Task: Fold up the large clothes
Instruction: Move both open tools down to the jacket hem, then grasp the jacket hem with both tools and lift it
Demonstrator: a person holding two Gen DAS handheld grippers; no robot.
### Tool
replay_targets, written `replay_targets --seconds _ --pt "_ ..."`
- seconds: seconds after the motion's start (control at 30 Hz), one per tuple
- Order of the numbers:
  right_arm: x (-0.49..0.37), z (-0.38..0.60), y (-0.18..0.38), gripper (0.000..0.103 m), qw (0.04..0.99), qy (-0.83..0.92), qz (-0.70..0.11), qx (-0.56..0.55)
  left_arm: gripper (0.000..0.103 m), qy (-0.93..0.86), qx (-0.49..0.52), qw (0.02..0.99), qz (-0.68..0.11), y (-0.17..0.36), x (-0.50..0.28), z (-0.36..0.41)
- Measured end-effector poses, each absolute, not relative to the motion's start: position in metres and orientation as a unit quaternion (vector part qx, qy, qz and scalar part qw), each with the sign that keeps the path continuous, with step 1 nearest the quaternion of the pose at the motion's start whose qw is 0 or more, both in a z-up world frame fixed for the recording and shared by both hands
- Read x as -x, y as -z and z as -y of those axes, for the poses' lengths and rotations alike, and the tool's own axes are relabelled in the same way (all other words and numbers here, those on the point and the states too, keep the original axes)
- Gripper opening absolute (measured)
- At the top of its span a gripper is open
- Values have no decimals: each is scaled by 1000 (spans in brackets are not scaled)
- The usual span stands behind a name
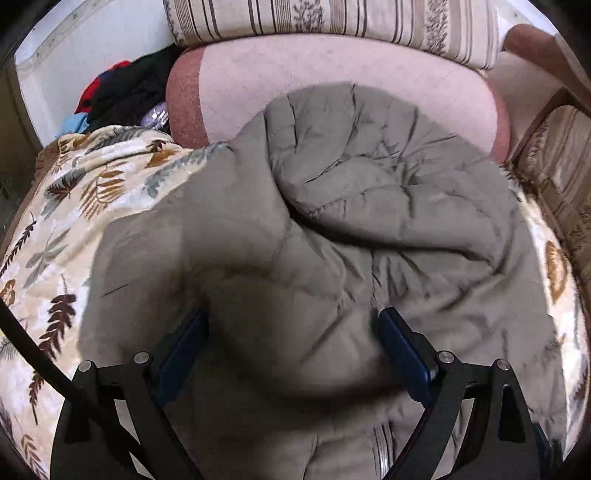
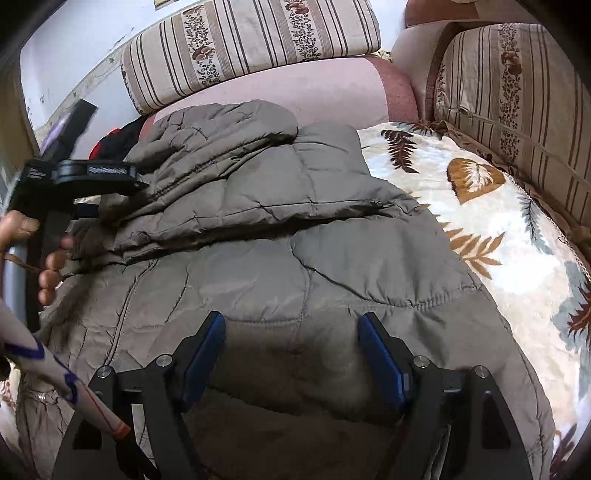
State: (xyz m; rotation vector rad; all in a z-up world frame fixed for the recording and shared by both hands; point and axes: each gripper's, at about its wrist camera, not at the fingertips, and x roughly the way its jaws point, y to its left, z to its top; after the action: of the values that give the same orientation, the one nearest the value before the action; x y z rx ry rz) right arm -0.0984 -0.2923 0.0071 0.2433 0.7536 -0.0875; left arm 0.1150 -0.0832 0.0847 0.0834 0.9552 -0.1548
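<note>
A grey-brown quilted puffer jacket [image 1: 351, 221] lies spread on a leaf-patterned blanket [image 1: 74, 206]. In the right wrist view one part of the jacket [image 2: 258, 206] is folded over the rest, making a thick ridge. My left gripper [image 1: 295, 328] hangs open just above a puffed bulge of the jacket, and the cloth hides part of its left pad. My right gripper [image 2: 291, 332] stands open over the jacket's stitched lower edge, with the pads apart from the cloth. A hand [image 2: 48, 258] holds the left gripper's black body [image 2: 92, 171] at the jacket's left side.
A pink bolster [image 1: 332, 81] and striped floral cushions [image 1: 332, 18] lie behind the jacket. More striped cushions [image 2: 517, 92] line the right side. A heap of dark, red and blue clothes [image 1: 118, 92] sits at the far left. A white patterned sleeve [image 2: 55, 373] crosses the lower left.
</note>
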Motion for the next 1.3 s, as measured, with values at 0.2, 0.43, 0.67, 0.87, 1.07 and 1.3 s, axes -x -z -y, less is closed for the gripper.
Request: replay_targets --seconds 0.2,0.43,0.67,0.87,1.07,1.3 --pt "100 291 -4 82 922 47 -365 -119 92 79 -43 911 -402 -129 -47 49" --pt "107 294 -1 81 919 53 -367 -133 92 29 -5 922 -386 -137 21 -31" --pt "141 290 -18 76 918 82 -362 -143 92 -24 52 918 -392 -118 73 -113" --pt "174 284 -37 75 915 63 -350 -190 92 -47 80 915 -392 -106 90 -146" --pt "189 269 -56 75 925 72 -350 -130 92 -30 95 911 -400 -95 95 -151" --pt "205 299 -67 75 923 111 -341 -141 92 -17 97 904 -415 -75 98 -154"
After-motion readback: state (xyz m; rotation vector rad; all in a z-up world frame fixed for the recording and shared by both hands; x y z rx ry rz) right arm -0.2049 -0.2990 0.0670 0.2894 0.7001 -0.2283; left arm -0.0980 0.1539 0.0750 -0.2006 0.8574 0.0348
